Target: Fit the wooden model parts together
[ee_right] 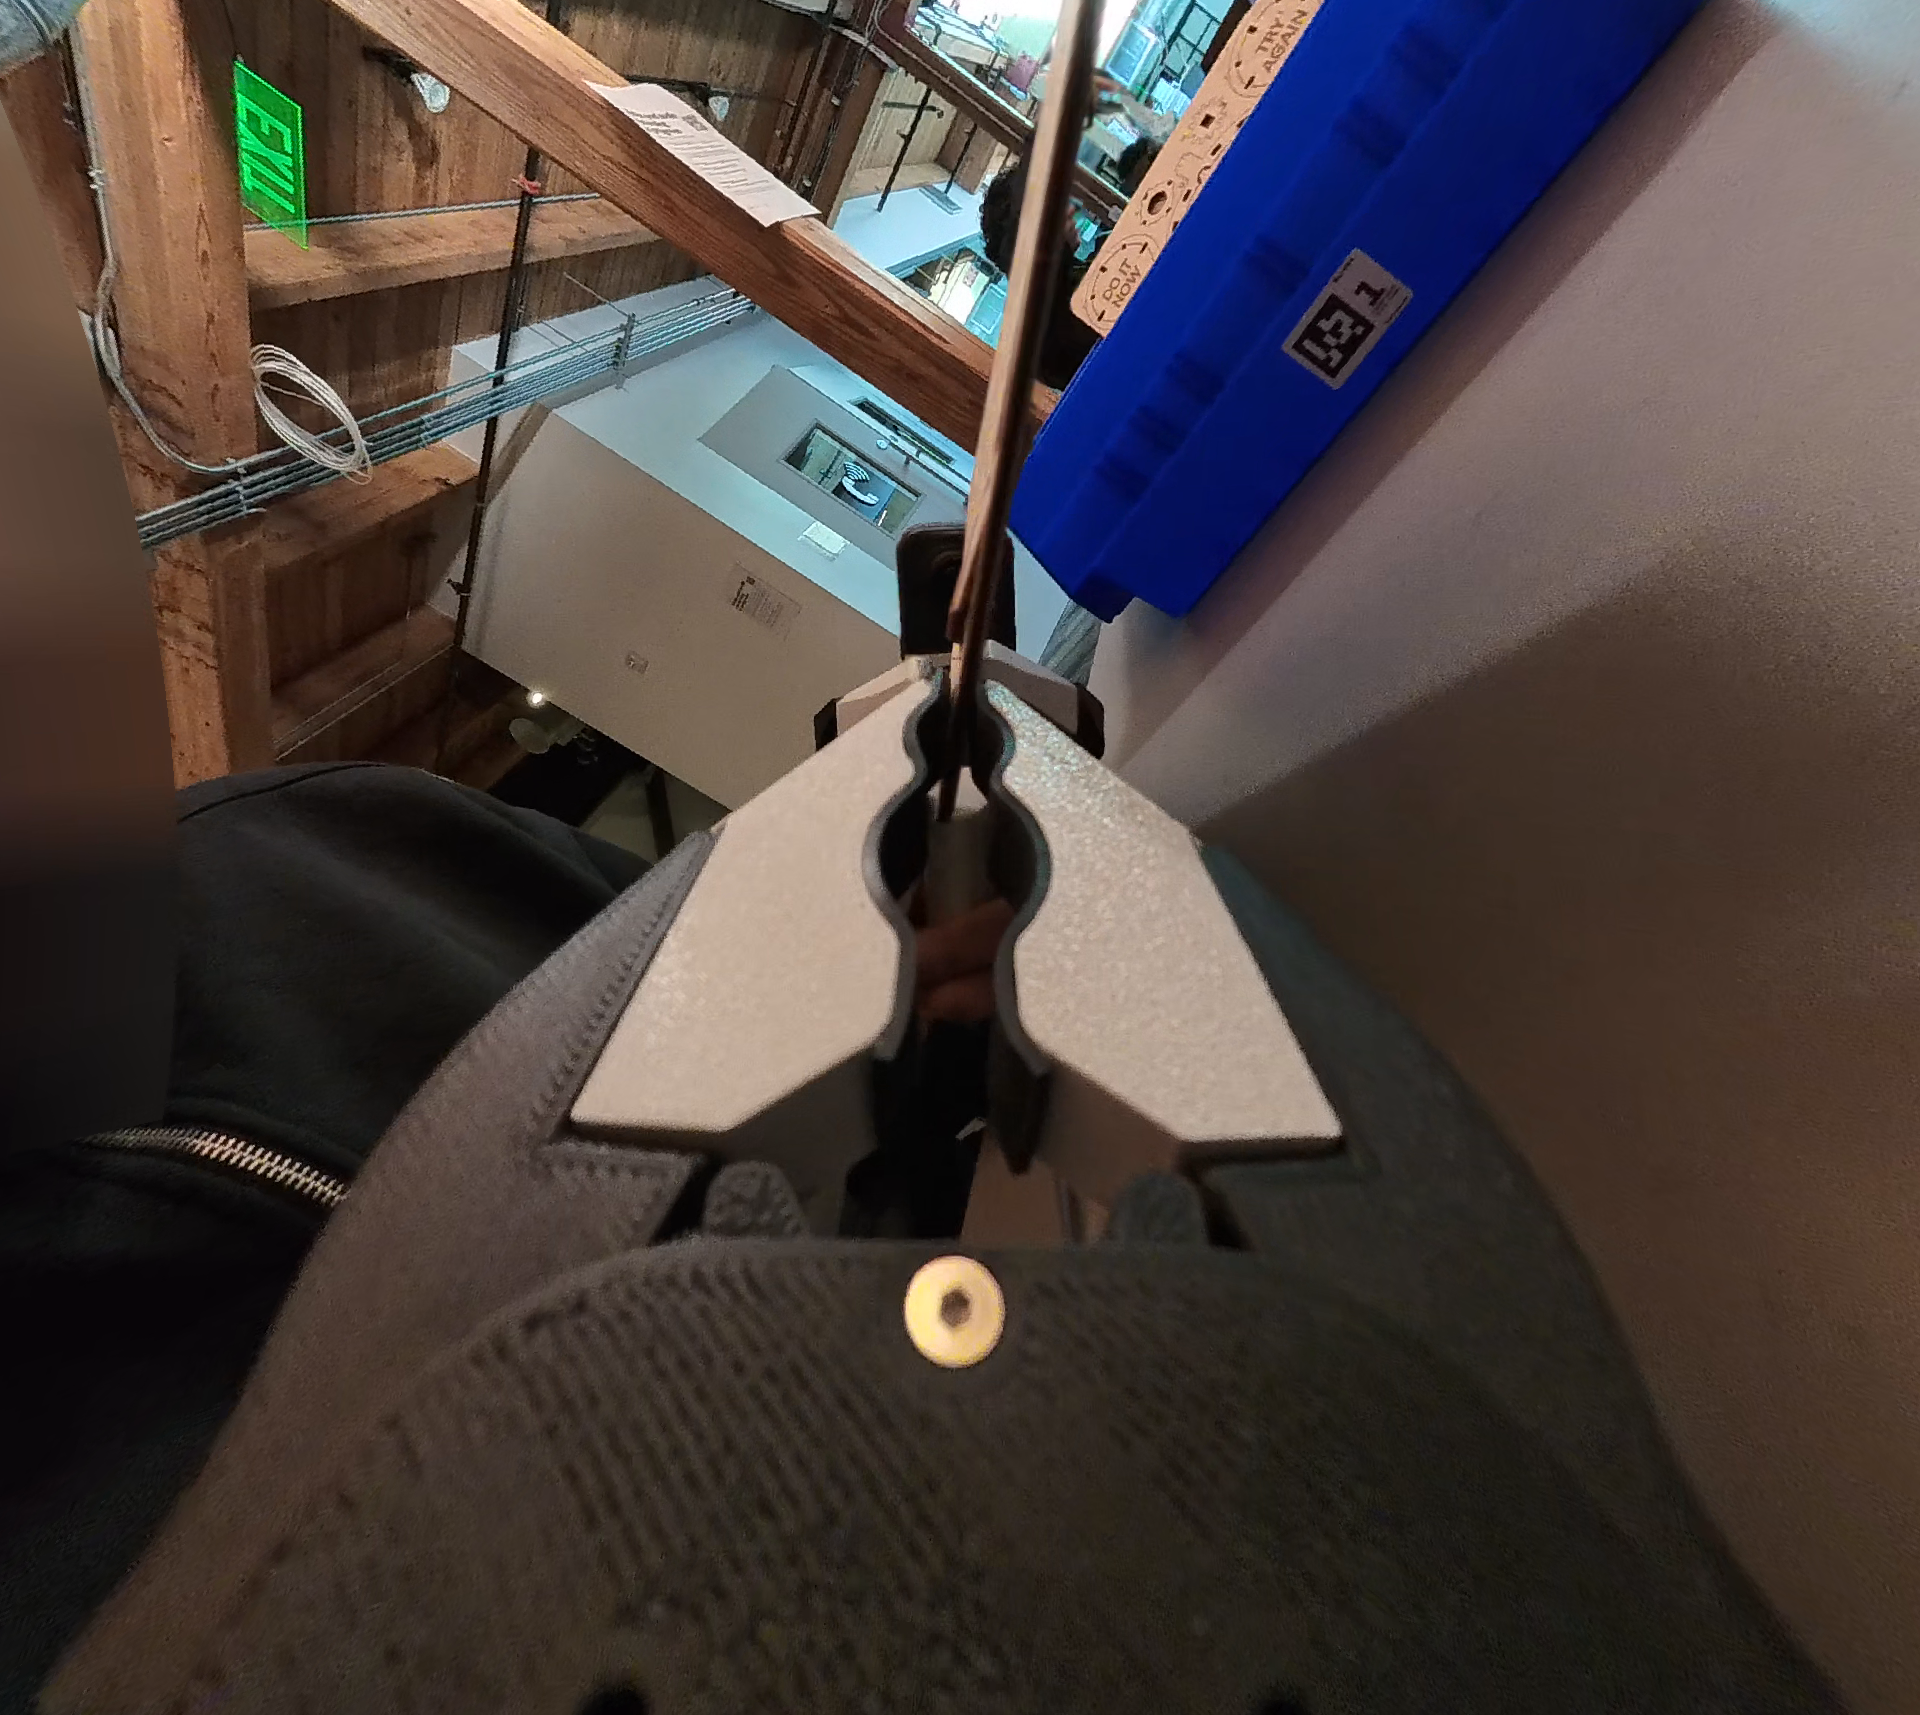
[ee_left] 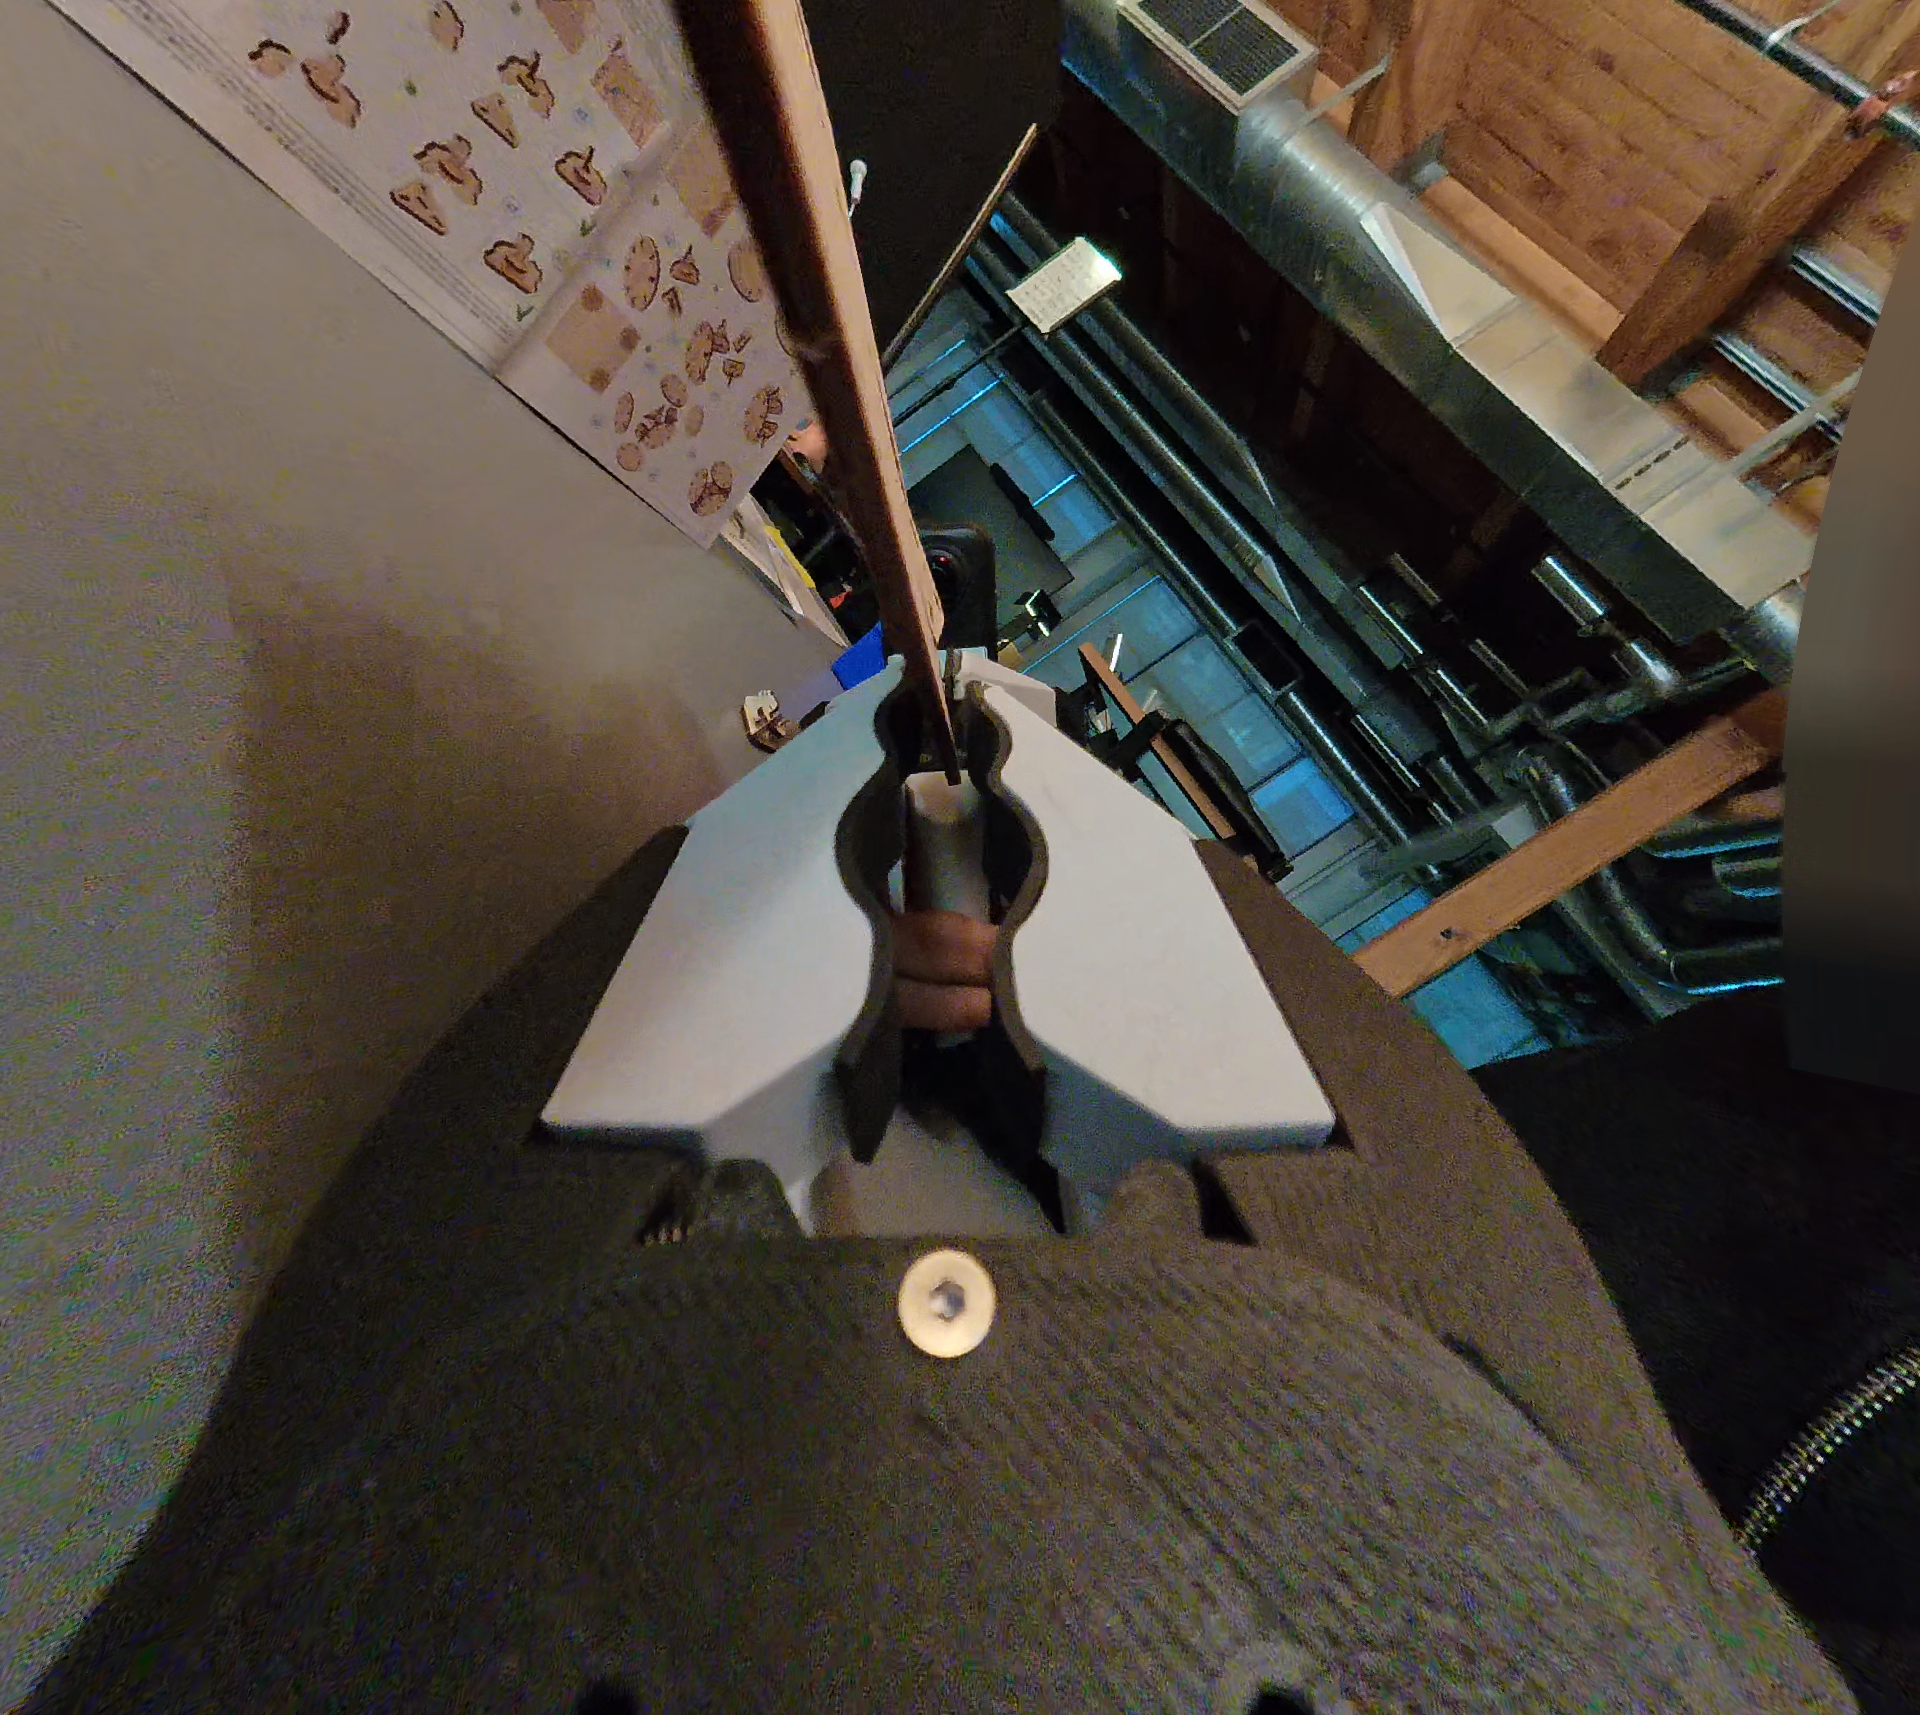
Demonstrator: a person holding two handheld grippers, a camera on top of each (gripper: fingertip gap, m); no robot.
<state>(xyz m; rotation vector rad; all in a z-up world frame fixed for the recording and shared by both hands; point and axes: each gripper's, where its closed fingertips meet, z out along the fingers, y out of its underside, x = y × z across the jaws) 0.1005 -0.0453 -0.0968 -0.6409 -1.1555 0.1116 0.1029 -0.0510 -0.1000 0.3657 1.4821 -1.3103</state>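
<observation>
The left gripper (ee_left: 940, 709) sits in the middle of its frame, and its jaws are almost closed. Both pads pinch a thin brown wood sheet (ee_left: 800, 211), seen edge-on, which runs from the fingertips up to the top of the frame. Right behind the tips, the other gripper faces this one with its black camera (ee_left: 961, 585) showing. A gray table (ee_left: 260, 574) fills the left side. A paper sheet of pictures (ee_left: 436, 96) lies on it in the upper left. A small wood piece (ee_left: 764, 720) sits on the table just left of the fingers. Silver ducts (ee_left: 1403, 242) and dark pipes cross the right side. The right gripper (ee_right: 956, 709) is also nearly shut, and it pinches the same wood sheet (ee_right: 1039, 211), which looks like a thin dark line rising to the top middle of the frame. A blue bin (ee_right: 1351, 263) rests on the table (ee_right: 1558, 626) in the upper right, and a cut wood board (ee_right: 1195, 159) pokes out of it. Wood beams (ee_right: 468, 34) and a green sign (ee_right: 270, 153) fill the upper left. A dark jacket (ee_right: 260, 990) shows at the lower left.
</observation>
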